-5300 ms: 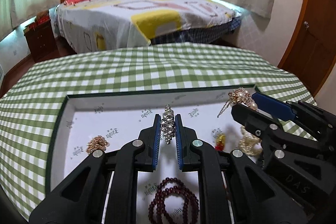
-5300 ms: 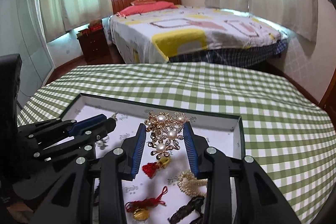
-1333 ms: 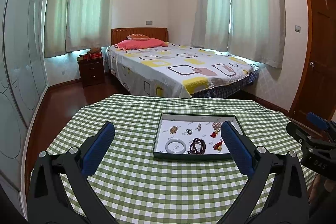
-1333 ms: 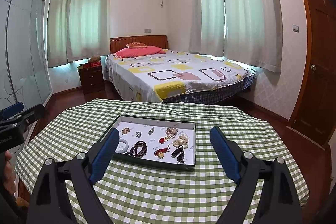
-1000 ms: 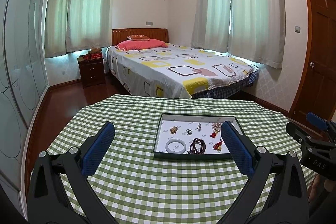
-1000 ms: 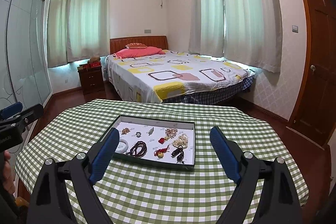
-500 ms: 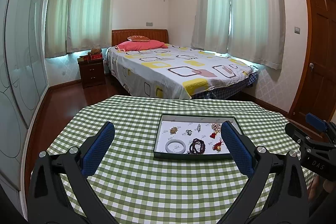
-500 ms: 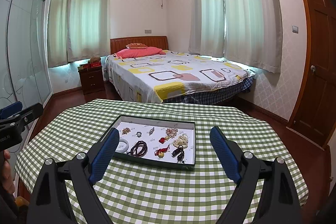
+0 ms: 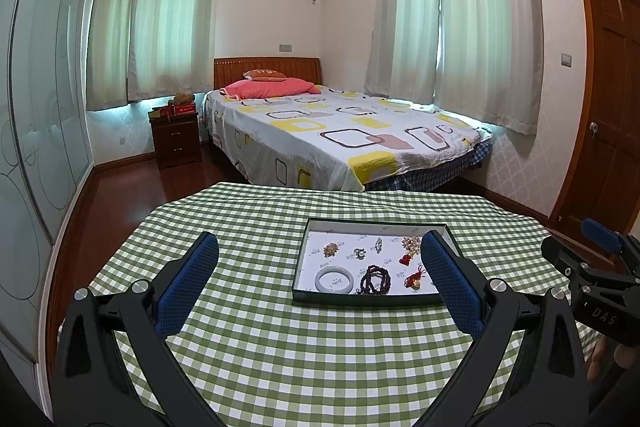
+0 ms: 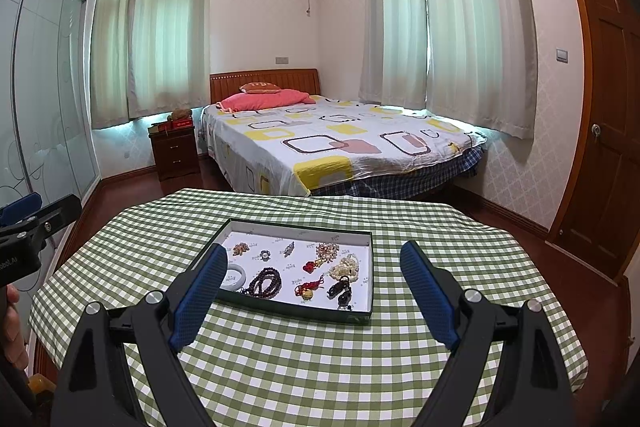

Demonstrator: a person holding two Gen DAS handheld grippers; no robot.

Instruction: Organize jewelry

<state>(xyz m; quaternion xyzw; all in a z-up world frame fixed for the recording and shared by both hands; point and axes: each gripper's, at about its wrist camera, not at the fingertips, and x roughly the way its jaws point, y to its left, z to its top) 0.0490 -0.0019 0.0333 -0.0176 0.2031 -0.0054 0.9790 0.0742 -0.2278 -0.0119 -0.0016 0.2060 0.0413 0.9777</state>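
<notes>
A shallow dark green tray (image 9: 362, 299) (image 10: 292, 310) with a white lining sits on the green checked table. In it lie a white bangle (image 9: 334, 280) (image 10: 234, 277), a dark red bead bracelet (image 9: 375, 278) (image 10: 265, 281), a pearl brooch (image 9: 411, 243) (image 10: 327, 251), a narrow rhinestone brooch (image 9: 378, 243) (image 10: 289, 248), red knot charms (image 10: 309, 286) and several small pieces. My left gripper (image 9: 320, 267) and right gripper (image 10: 314, 277) are both wide open, empty, held back high above the table's near side.
The round table (image 9: 280, 339) has a checked cloth hanging over its edges. Behind it stand a bed (image 9: 340, 139), a dark nightstand (image 9: 176, 139), curtained windows and a wooden door (image 9: 604, 115) at the right. The other gripper shows at each view's outer edge.
Since 5.3 s ago both grippers let go of the brooches in the tray, opened wide and pulled far back. Over the last second nothing has visibly moved.
</notes>
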